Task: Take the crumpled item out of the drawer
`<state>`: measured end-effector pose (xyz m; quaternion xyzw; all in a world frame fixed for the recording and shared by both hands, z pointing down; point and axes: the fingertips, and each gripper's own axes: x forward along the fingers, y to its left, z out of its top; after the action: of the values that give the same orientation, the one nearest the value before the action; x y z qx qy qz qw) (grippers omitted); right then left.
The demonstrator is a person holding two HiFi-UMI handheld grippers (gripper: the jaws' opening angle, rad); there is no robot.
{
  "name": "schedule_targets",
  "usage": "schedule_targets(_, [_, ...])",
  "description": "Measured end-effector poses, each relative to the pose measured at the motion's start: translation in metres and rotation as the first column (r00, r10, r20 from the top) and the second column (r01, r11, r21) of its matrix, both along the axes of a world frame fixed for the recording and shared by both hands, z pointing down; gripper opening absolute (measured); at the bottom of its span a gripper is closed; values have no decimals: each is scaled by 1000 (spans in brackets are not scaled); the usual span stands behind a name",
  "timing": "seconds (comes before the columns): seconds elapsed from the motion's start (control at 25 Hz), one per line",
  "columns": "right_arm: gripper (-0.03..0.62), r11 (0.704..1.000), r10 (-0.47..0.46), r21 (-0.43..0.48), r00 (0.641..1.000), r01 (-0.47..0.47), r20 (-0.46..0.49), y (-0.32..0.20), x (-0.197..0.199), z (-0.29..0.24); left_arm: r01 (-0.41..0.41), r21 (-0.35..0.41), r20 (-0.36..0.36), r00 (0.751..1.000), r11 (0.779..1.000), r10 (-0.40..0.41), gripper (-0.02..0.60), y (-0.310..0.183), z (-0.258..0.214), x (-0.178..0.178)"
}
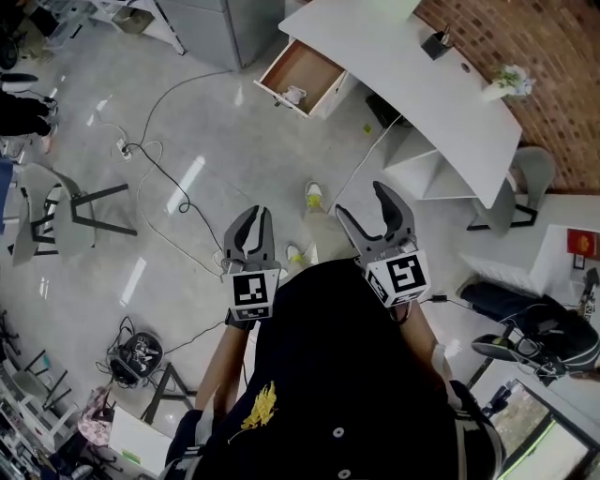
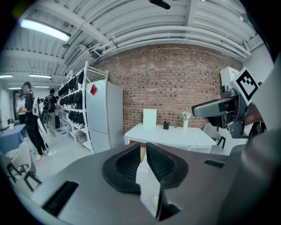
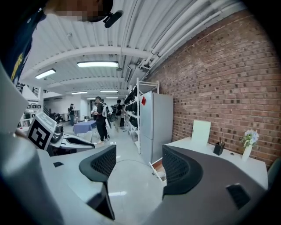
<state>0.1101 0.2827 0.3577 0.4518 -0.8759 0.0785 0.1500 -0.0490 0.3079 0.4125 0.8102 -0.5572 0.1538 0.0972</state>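
Observation:
In the head view, a wooden drawer (image 1: 302,66) stands pulled out of the white desk (image 1: 412,84) far ahead. A small crumpled white item (image 1: 294,95) lies inside it near the front. Both grippers are held close to the person's body, well away from the drawer. My left gripper (image 1: 252,220) (image 2: 143,147) has its jaws together with nothing between them. To its right, my right gripper (image 1: 363,202) (image 3: 138,160) has its jaws spread wide and empty. The right gripper view catches the drawer (image 3: 159,169) low beside the desk.
Cables (image 1: 159,178) trail over the grey floor between me and the desk. A chair (image 1: 56,202) stands at the left and a grey cabinet (image 1: 220,28) beside the drawer. A flower vase (image 1: 506,80) and a pen holder (image 1: 436,42) sit on the desk. People stand by the shelves (image 2: 74,105).

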Motion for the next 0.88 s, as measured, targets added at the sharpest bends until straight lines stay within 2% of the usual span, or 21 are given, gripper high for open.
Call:
schedule_targets(0.32, [351, 1000, 4, -27, 1000, -4, 24, -82, -2, 19, 33, -19, 18, 999, 999, -32, 57, -68, 9, -9])
schedule_targets(0.6, [351, 998, -16, -62, 999, 19, 49, -220, -17, 57, 66, -66, 12, 998, 996, -66, 57, -186, 29, -26])
schedule_targets(0.72, [351, 993, -12, -119, 999, 17, 40, -285, -11, 88, 82, -133, 22, 997, 988, -80, 57, -242, 47, -31])
schedule_targets(0.88, [350, 982, -38, -187, 999, 40, 16, -357, -6, 127, 69, -147, 69, 996, 987, -59, 57, -313, 62, -35])
